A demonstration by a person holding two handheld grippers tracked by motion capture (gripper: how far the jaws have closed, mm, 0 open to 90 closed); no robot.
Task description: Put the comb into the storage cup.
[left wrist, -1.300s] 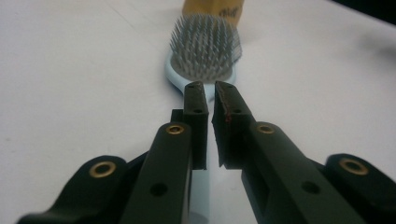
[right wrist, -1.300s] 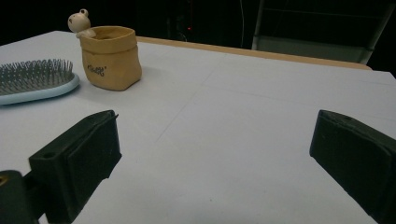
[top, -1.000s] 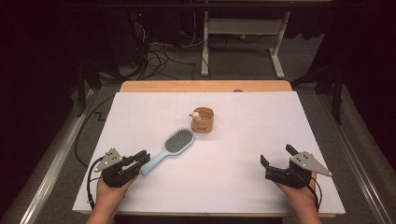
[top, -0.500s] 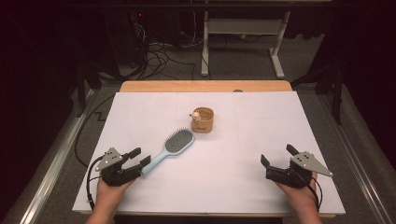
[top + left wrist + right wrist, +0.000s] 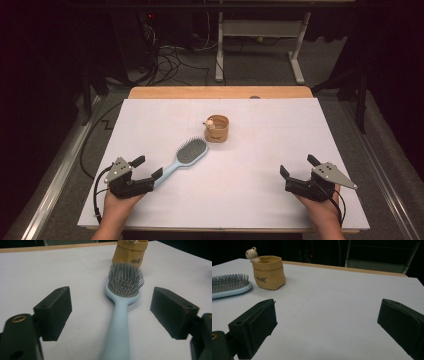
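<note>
At lower left of the high view, the left gripper (image 5: 148,168) has just been opening; its fingers stand apart, the brush (image 5: 184,156) handle between them untouched. The brush lies released on the tabletop (image 5: 260,150). The right gripper (image 5: 298,167) idles, fingers apart.

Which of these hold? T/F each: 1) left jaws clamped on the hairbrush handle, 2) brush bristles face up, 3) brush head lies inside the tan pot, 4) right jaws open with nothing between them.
1. False. The left gripper has just been opening; the handle of the hairbrush lies between the jaws, clear of both.
2. True. The bristles point up.
3. False. The brush lies flat on the white table, its head just short of the tan pot.
4. True. The right gripper stands open over bare table.
</note>
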